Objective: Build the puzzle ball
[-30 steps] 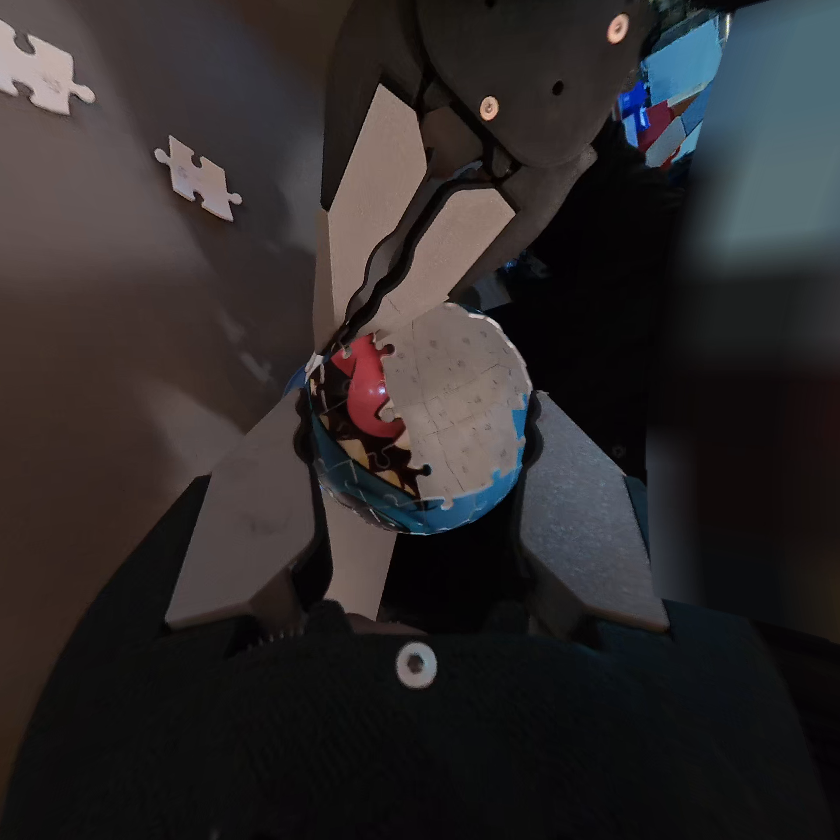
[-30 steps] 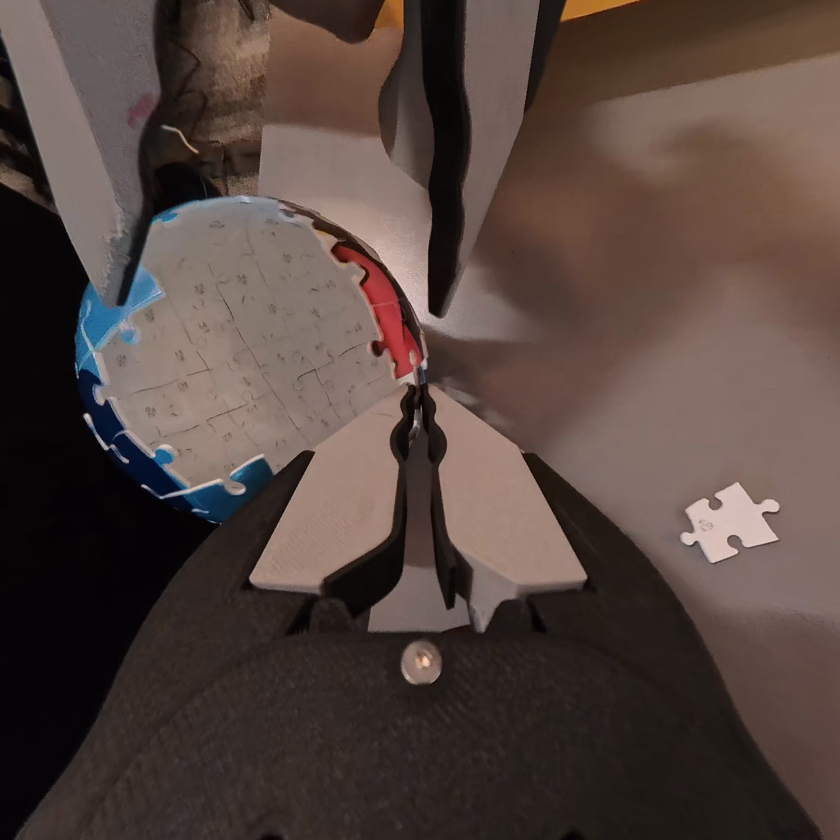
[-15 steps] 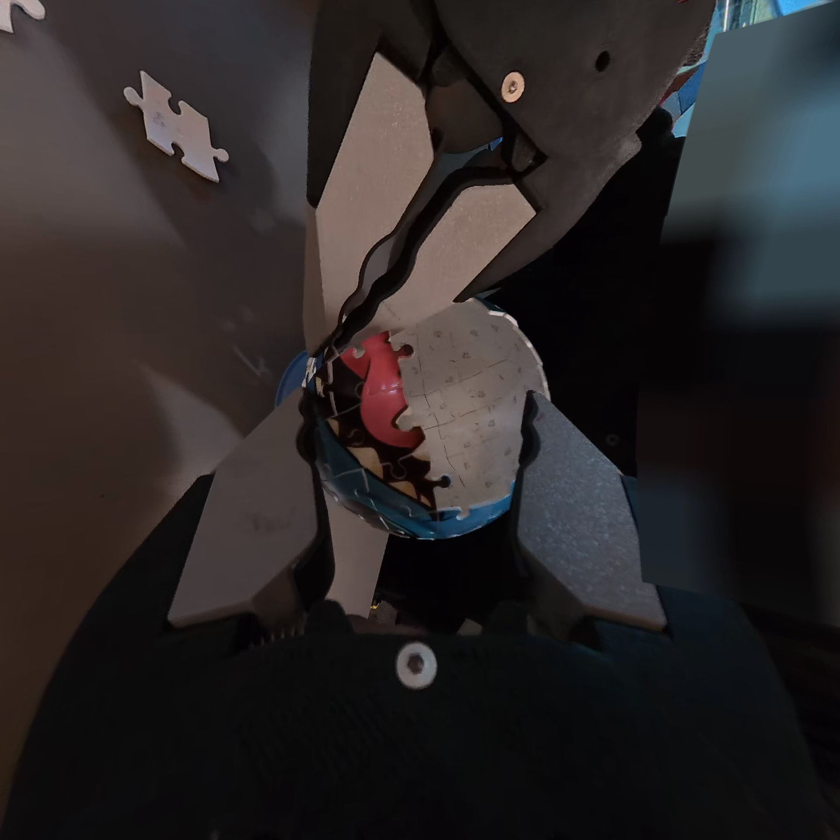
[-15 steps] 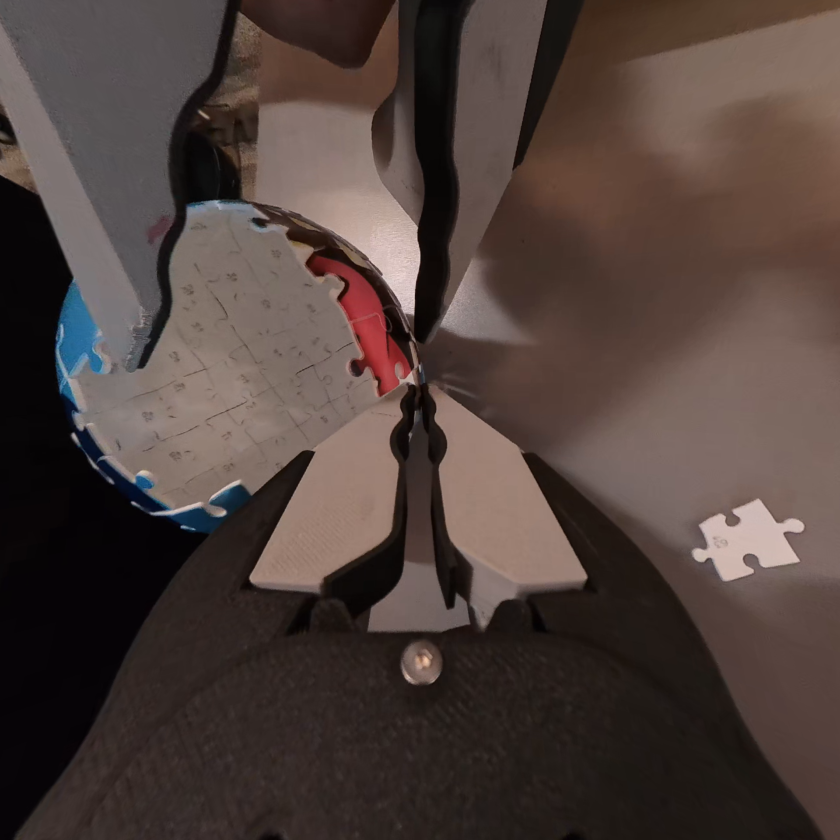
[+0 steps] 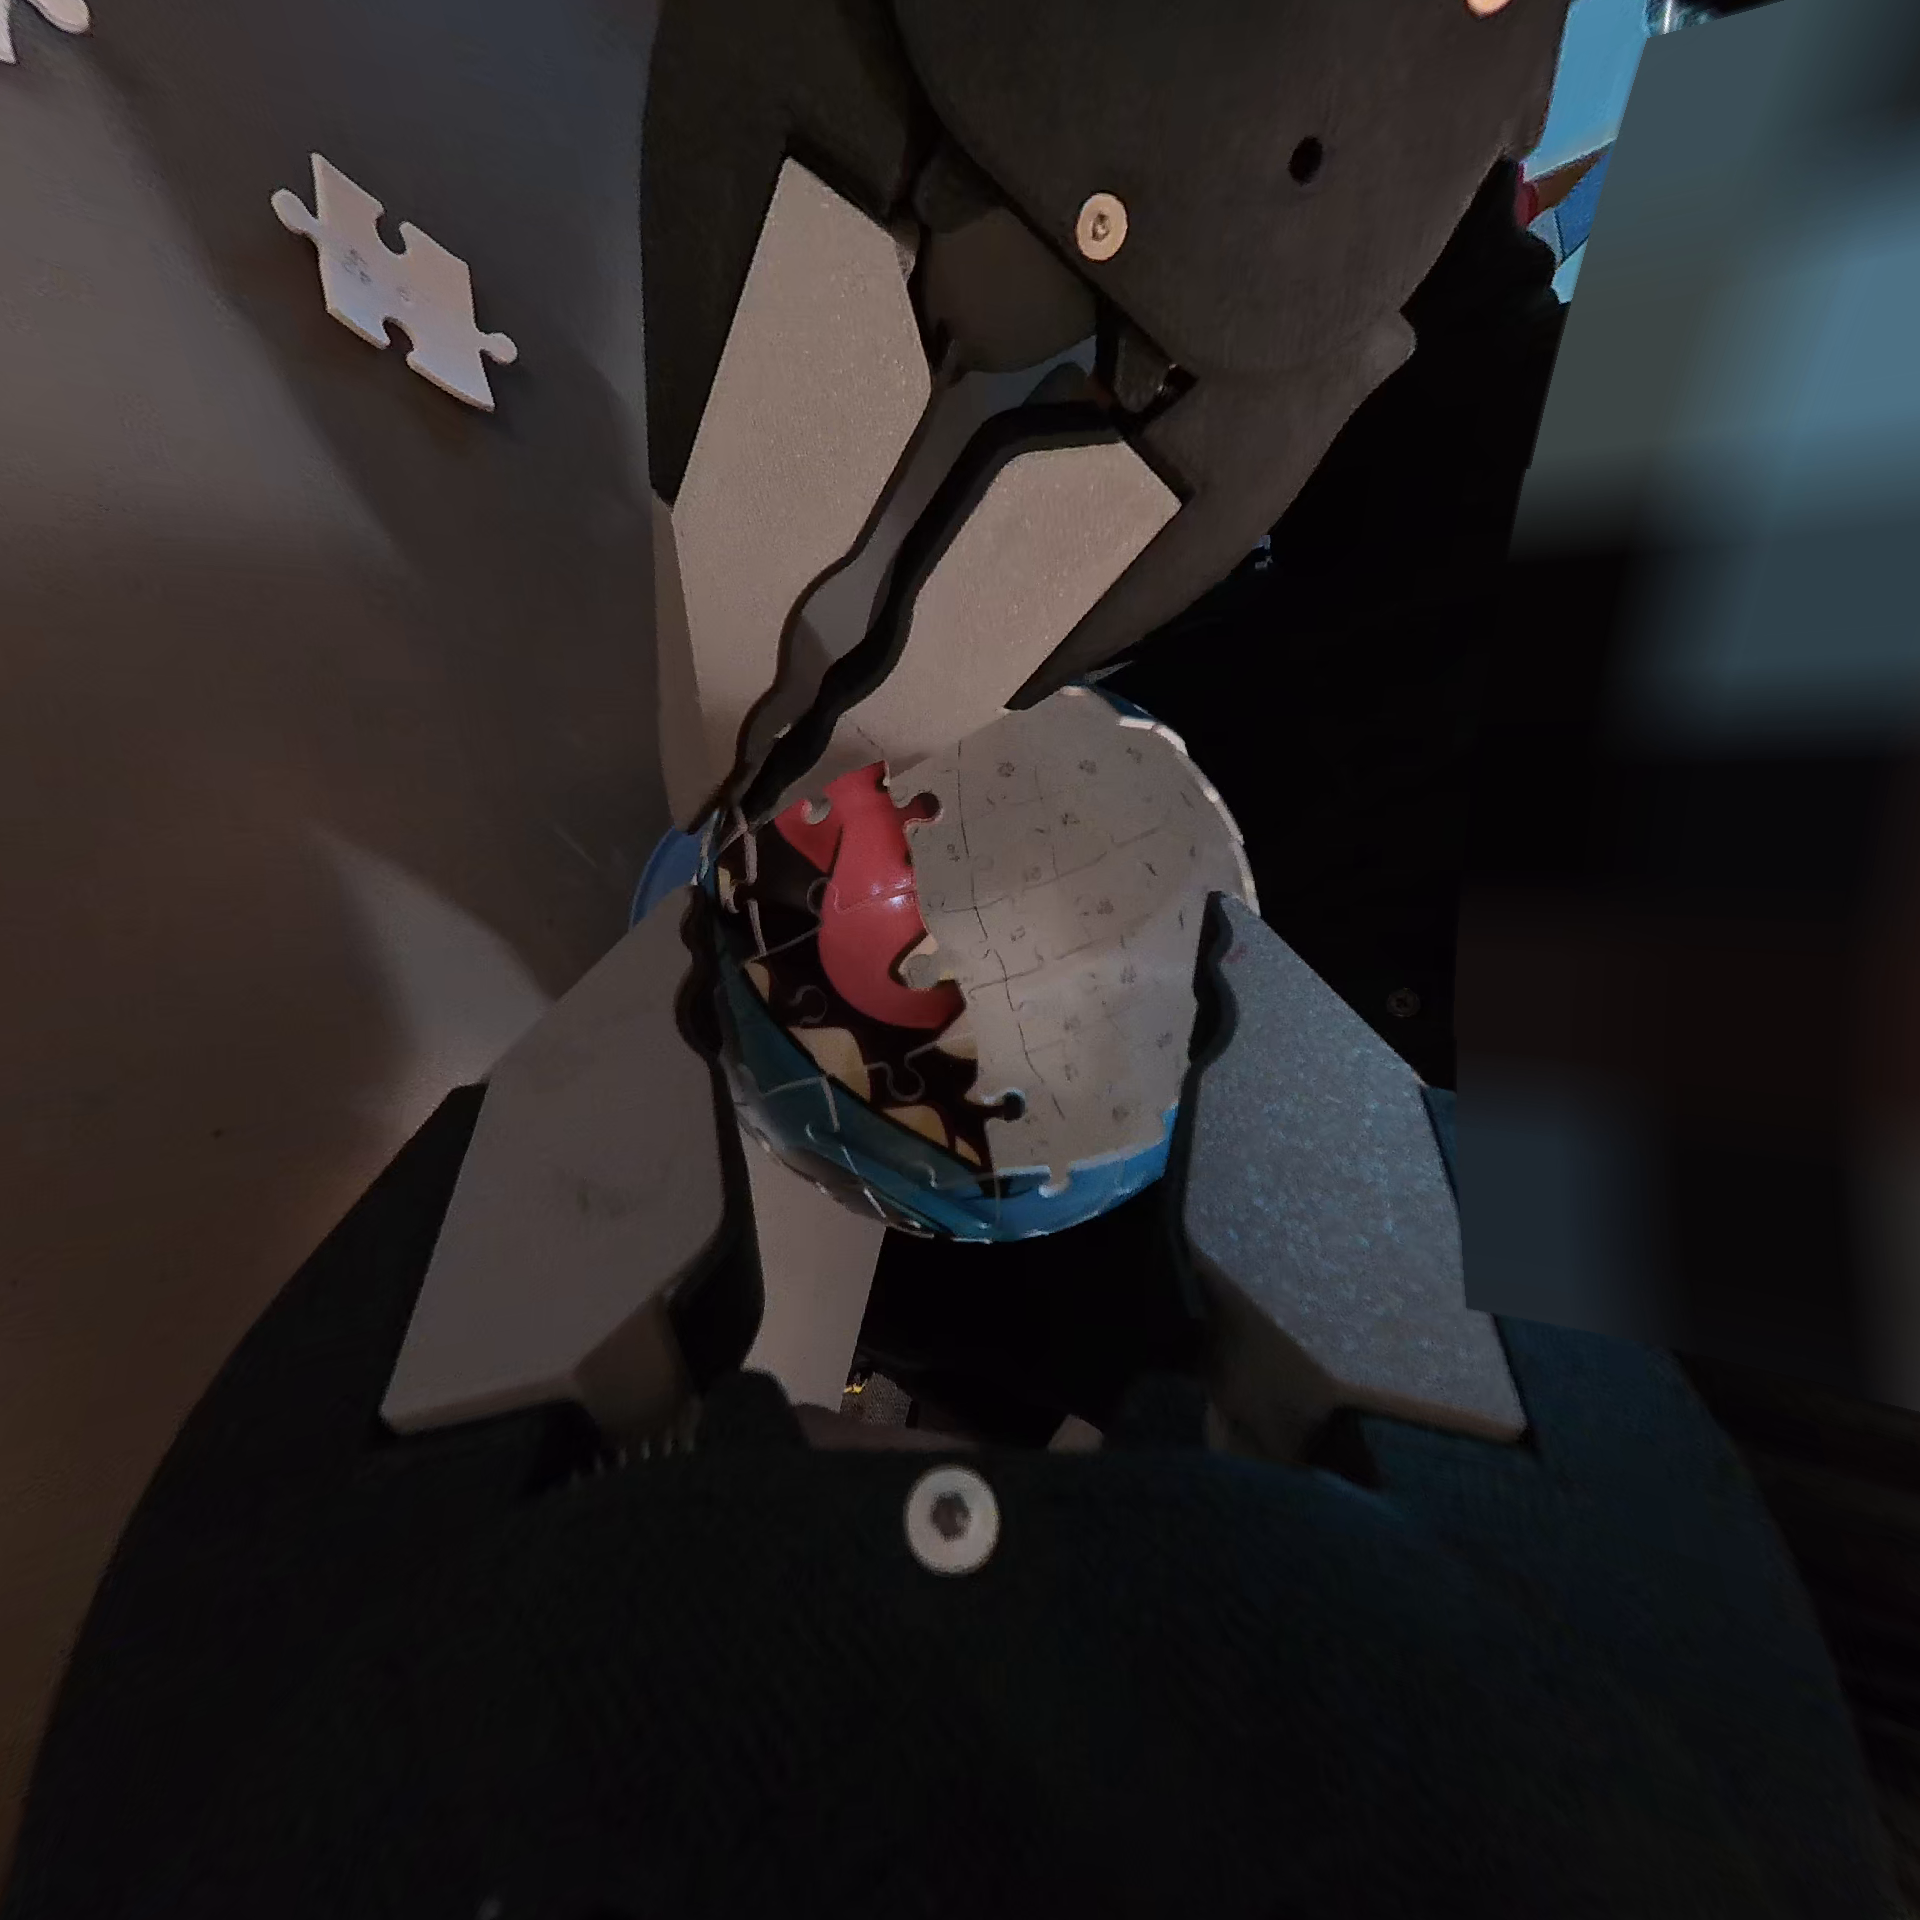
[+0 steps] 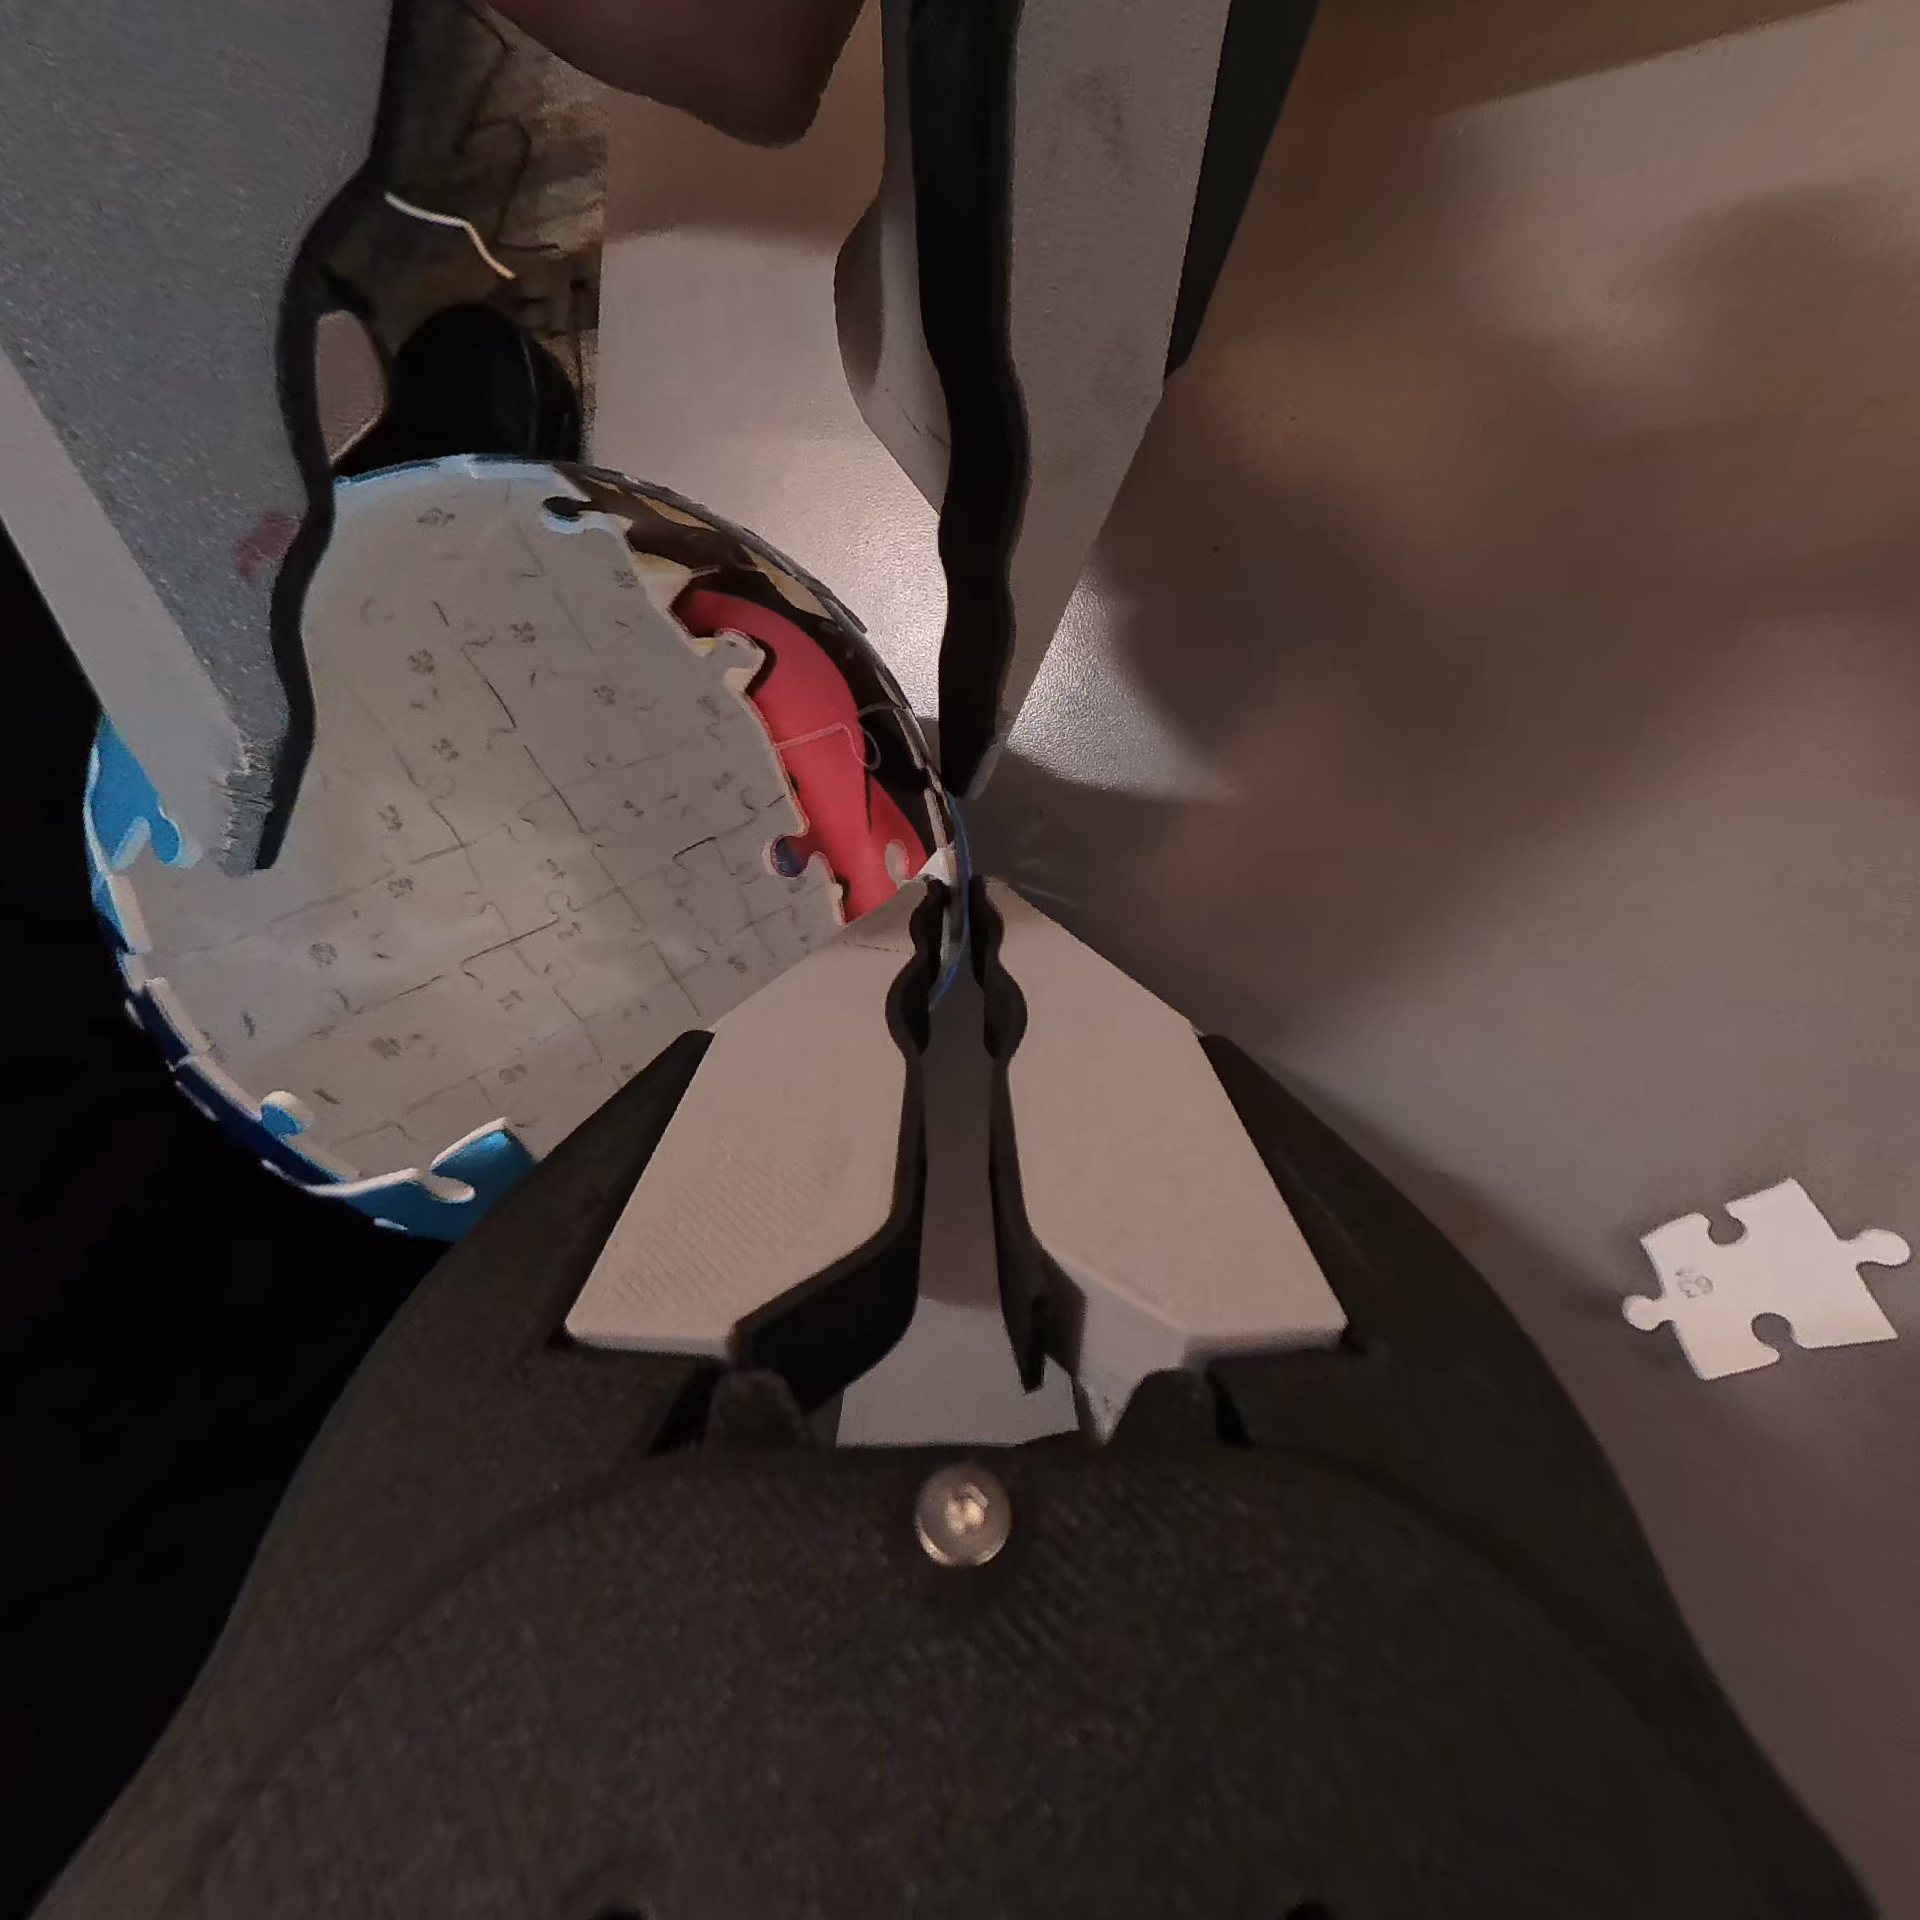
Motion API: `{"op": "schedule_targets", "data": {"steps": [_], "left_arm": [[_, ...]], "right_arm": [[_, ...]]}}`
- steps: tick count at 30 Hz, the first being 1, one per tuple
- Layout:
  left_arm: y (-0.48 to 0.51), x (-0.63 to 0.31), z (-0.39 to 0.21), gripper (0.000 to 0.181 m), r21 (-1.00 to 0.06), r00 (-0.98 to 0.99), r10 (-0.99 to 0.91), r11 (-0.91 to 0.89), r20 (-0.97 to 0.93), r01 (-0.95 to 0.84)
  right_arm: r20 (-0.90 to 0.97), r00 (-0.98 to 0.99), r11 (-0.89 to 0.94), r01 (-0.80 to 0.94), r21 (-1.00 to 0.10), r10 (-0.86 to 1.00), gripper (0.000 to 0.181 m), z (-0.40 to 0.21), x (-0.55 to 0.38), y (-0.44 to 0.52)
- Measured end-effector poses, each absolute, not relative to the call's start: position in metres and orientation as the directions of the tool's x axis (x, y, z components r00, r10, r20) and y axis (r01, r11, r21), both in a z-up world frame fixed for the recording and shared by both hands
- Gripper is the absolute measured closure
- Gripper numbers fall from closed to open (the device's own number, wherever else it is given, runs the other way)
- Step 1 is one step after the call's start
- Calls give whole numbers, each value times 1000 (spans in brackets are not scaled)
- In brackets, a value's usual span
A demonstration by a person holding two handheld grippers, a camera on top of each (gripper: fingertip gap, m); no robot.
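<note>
I have the puzzle ball (image 5: 997,997) held off the tabletop (image 5: 260,779) between the two fingers of my left tool (image 5: 951,987), one finger against each side of the open half-shell, spread about as wide as the shell itself. My right tool (image 6: 951,914) is pinched almost closed on the shell's rim, at the edge where the red patch meets the blue border; a thin sliver of white and blue sits between its tips, and I cannot tell whether that is a separate piece being pressed in or the rim itself. The ball is only partly built: a curved bowl of interlocked pieces, pale grey on the inside with small printed marks on each piece, and glossy on the outside in blue, black, cream and red. Its free edge is a row of tabs and sockets. I judge it very light and fairly fragile, a thin shell that holds only by its interlocks, so a hard squeeze across the open mouth could flex it and pop seams. The safest hold seems to be gentle pressure across the widest part, as my left tool has it, with the right working only at the edge. The glossy outer face probably slips easily. Loose white pieces lie on the tabletop, one puzzle piece (image 5: 400,296) beyond the ball in the left view and another spare piece (image 6: 1766,1294) lying to the right of my right tool.
</note>
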State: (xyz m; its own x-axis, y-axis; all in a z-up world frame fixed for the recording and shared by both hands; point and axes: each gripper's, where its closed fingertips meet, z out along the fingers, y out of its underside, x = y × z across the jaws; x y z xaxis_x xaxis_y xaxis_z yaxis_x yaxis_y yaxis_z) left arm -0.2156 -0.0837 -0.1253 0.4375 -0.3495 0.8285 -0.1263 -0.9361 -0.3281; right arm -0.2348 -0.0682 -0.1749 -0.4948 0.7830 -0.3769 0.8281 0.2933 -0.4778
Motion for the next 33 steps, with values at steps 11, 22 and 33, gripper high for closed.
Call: {"op": "schedule_targets", "data": {"steps": [11,22,33], "left_arm": [[-85,-214,-126,92,-326,434,-349,-937,831,-128],[-85,-214,-125,92,-324,429,-346,-938,834,-128],[-89,-222,-117,94,-329,443,-340,-938,830,-105]], "right_arm": [[-378,-521,318,817,-481,766,169,-178,-237,-69],[-416,-566,375,807,-456,712,176,-179,-237,-78],[-427,-576,395,805,-442,697,181,-178,-238,-81]]}}
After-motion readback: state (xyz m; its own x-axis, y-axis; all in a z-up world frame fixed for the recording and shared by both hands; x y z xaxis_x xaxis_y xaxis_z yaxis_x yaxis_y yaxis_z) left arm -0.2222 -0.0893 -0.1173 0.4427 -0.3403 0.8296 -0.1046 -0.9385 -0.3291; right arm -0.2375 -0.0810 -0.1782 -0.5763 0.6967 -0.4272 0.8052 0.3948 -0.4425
